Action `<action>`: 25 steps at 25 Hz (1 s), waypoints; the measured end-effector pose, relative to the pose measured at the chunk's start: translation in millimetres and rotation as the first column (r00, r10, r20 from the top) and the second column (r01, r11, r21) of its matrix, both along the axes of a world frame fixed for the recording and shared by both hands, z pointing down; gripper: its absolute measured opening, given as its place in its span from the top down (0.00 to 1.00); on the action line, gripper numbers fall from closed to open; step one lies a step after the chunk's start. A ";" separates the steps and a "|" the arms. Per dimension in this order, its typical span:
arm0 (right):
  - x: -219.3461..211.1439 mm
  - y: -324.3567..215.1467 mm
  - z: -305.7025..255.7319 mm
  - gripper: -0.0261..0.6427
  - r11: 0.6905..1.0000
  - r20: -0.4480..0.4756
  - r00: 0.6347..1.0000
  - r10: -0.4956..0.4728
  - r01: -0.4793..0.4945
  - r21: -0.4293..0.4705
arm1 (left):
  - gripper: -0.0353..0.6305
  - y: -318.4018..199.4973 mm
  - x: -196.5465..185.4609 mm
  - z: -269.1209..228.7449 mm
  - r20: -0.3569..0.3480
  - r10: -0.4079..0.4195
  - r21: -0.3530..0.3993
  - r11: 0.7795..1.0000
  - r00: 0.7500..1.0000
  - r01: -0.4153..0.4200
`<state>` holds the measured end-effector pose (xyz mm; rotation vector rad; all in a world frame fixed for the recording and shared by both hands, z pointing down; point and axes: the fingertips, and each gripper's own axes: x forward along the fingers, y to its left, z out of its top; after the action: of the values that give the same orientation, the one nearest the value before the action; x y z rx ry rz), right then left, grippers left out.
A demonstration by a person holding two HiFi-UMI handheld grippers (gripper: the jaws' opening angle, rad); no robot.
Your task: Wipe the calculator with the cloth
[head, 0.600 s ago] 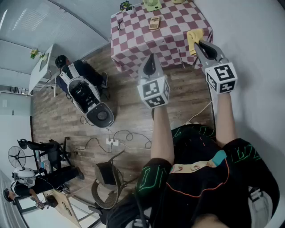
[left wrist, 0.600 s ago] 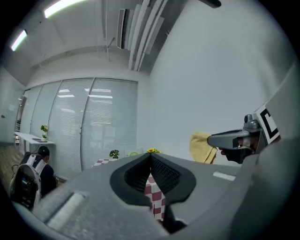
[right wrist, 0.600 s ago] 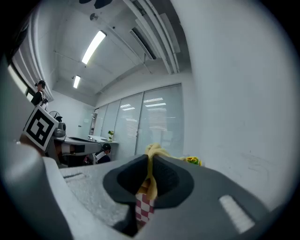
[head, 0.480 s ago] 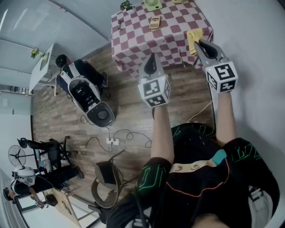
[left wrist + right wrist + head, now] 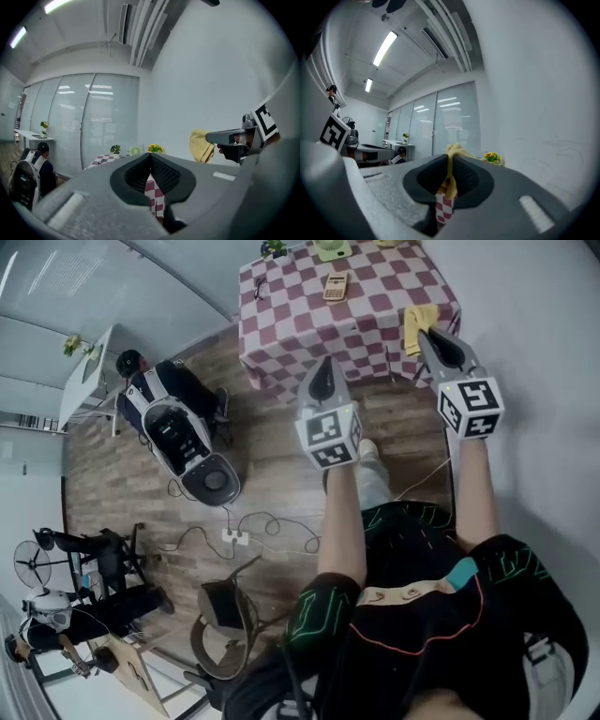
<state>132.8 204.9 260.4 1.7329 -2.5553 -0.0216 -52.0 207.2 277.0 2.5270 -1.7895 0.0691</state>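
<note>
Nearest me, my left gripper [image 5: 323, 371] is held out in front of my chest with its fingers pressed together on nothing. It has no job yet, so I judge it is being kept free to steady the calculator later. Beside it and a little further forward, my right gripper [image 5: 433, 341] has its fingers clamped on the yellow cloth [image 5: 419, 317]. One fold is pinched between them and the rest is bunched beyond their ends, which leaves loose fabric to wipe with. I stand on the wooden floor [image 5: 272, 456], short of the bench [image 5: 291, 310] with its red-and-white checked cover. The calculator [image 5: 336, 285] lies flat on the bench towards its far side, well apart from both grippers. Wiping has not begun, I judge: I must first close in on the bench before the cloth can reach it.
</note>
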 end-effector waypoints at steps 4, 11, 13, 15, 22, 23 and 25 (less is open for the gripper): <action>2.0 -27.2 20.1 0.91 0.999 -0.001 1.000 0.019 -0.019 -0.043 | 0.93 -25.3 -2.7 20.7 -0.010 0.005 -0.039 0.999 1.000 -0.005; -24.0 -92.2 49.7 0.91 0.995 -0.015 1.000 -0.010 0.008 -0.103 | 0.93 -92.2 -20.9 54.2 -0.022 -0.001 -0.101 0.995 1.000 -0.001; -29.1 -115.0 54.9 0.91 0.993 -0.025 1.000 -0.020 0.017 -0.116 | 0.93 -115.8 -24.7 62.8 -0.033 -0.007 -0.118 0.993 0.999 0.003; -32.8 -137.8 62.1 0.91 0.990 -0.039 0.999 -0.025 0.020 -0.137 | 0.93 -138.8 -26.1 72.4 -0.046 -0.008 -0.136 0.991 0.999 0.001; -41.6 -211.6 82.9 0.91 0.980 -0.079 0.997 -0.024 0.008 -0.200 | 0.93 -214.6 -31.3 104.9 -0.087 -0.002 -0.203 0.979 0.996 -0.016; -42.7 -220.5 85.5 0.91 0.978 -0.084 0.996 -0.025 0.007 -0.209 | 0.93 -224.2 -32.6 108.1 -0.093 -0.003 -0.210 0.977 0.996 -0.017; -43.4 -237.4 92.2 0.91 0.974 -0.091 0.996 -0.022 0.000 -0.226 | 0.93 -242.4 -34.1 114.6 -0.102 -0.001 -0.220 0.975 0.995 -0.021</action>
<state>89.4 -32.5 352.6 1.5955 -2.3945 0.1772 -86.1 -35.2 391.6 2.3413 -1.6324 0.1294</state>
